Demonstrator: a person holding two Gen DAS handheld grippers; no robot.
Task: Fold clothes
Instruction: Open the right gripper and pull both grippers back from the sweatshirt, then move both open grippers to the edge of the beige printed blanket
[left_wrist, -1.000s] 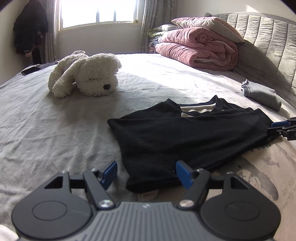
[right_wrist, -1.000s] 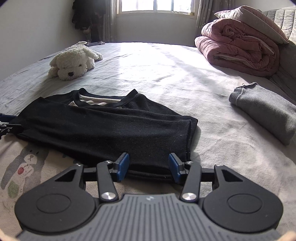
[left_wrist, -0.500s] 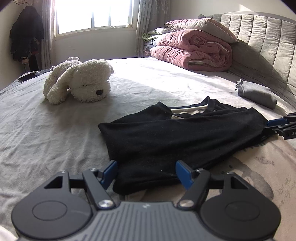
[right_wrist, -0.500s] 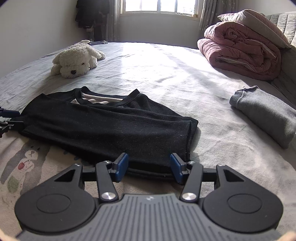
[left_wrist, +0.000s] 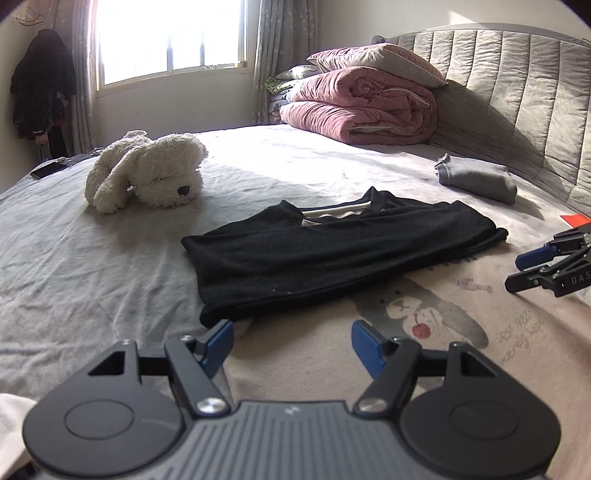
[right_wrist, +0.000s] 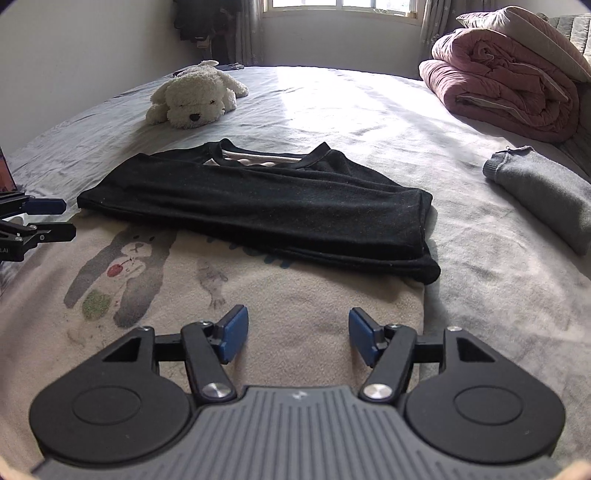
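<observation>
Two tongs, both spread wide and empty — left tongs, right tongs | one shirt, cream front printed with a bear, lies flat just ahead of both, black sleeves and top folded across it; lower half unfolded, so partly folded | one grey folded garment off to the right — one plush dog far left, one pink quilt

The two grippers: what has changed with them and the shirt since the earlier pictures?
Both the left gripper and the right gripper have drawn back from the ends of the folded black part of the shirt, toward its beige hem side, fingers open and empty. The shirt stayed folded in place; the plush dog and the grey garment did not move.
</observation>
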